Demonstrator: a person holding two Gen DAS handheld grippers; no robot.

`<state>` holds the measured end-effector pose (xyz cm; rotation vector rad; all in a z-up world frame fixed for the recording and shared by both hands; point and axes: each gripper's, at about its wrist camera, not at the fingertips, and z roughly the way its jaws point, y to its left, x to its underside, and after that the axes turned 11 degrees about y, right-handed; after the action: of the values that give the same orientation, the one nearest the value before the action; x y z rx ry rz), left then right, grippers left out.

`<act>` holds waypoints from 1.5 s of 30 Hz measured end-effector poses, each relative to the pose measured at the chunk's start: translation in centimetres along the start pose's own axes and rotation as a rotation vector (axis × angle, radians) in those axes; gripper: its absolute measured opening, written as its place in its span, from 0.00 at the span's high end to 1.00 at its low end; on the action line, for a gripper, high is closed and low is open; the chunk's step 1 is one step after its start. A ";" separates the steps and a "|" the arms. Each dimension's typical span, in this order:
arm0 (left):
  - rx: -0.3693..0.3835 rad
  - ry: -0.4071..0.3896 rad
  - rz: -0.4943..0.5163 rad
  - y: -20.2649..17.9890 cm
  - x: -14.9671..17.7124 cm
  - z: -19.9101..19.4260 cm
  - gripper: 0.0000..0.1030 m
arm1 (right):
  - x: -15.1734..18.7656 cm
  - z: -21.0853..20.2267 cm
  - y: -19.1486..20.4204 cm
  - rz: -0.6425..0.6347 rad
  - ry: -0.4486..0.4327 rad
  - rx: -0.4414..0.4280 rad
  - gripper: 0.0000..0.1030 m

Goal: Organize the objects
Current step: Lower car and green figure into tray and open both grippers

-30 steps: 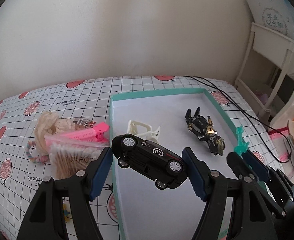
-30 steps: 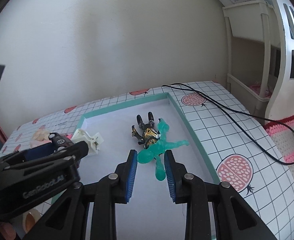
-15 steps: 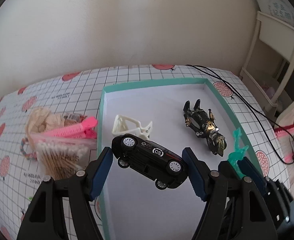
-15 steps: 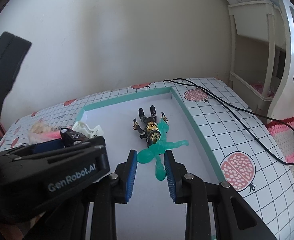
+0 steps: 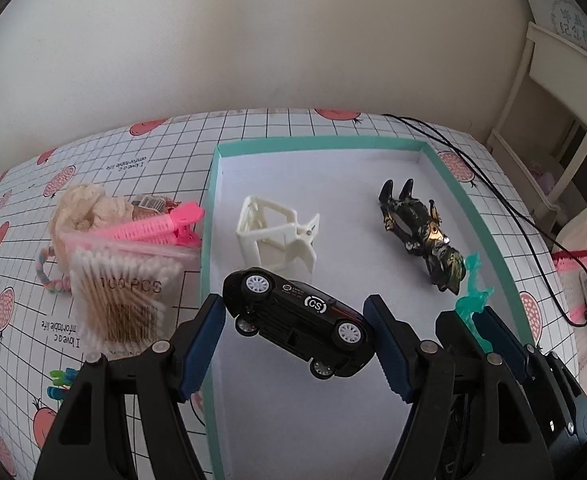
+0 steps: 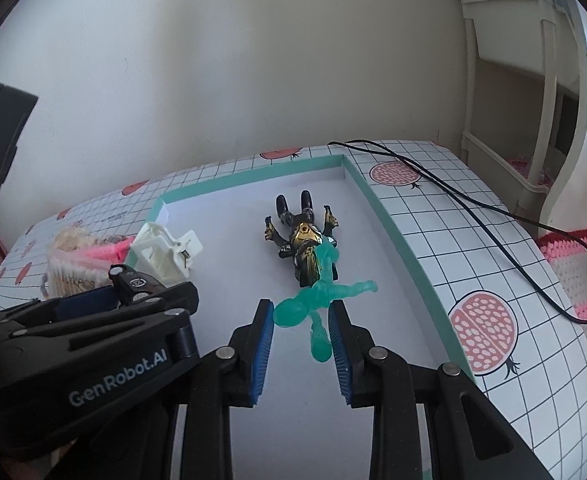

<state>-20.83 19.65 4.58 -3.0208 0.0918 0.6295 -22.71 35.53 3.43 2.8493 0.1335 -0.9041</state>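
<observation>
Both views have slid slightly over the teal-rimmed tray (image 5: 209, 216); grips unchanged. Left gripper (image 5: 295, 320) jaws clamp the black toy car (image 5: 299, 314) wide, and right gripper (image 6: 300, 334) jaws pinch the green figure (image 6: 313, 304) narrowly, likely carrying both to join the toys inside.

The toy car (image 5: 298, 316) had a glossy black painted shell with smooth white wheel hubs, and the green figure (image 6: 316, 304) was translucent, shiny plastic, while the dark figure (image 6: 304, 242) in the tray showed glossy black with metallic gold patches. The tray (image 5: 209, 216) looked like matt white card inside with a matt teal rim, the clip (image 5: 275, 234) was cream plastic with a dull sheen, and the surface (image 5: 165, 148) wore a smooth printed grid covering. The fingers (image 6: 262, 354) were matt black plastic faced with ribbed blue pads; the cotton swabs (image 5: 119, 296) sat in a clear, shiny plastic bag beside a bright pink plastic hair clip (image 5: 155, 228).
</observation>
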 end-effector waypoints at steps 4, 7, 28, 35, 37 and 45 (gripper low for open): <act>0.015 0.017 -0.013 0.3 0.0 0.4 0.29 | 0.0 0.3 0.1 0.001 0.014 0.004 0.69; 0.018 0.024 -0.022 0.7 -0.1 0.6 0.29 | 0.0 0.5 0.0 0.004 0.024 0.005 0.68; 0.067 0.066 -0.056 1.1 -0.5 0.9 0.29 | -0.1 0.2 0.0 0.000 0.009 -0.006 0.65; 0.080 0.045 -0.077 1.5 -1.2 -0.6 0.29 | -0.2 -0.5 0.1 -0.001 -0.029 -0.015 0.63; 0.074 0.037 -0.078 1.7 -1.4 -1.1 0.29 | -0.3 -0.8 0.1 0.001 -0.044 -0.021 0.63; 0.027 0.035 -0.104 2.9 -1.4 -1.1 0.29 | -0.4 -1.0 -0.1 0.011 -0.058 -0.019 0.61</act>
<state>-21.84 16.78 6.02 -2.9877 -0.0547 0.5624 -22.50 35.78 4.47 2.8004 0.1188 -0.9770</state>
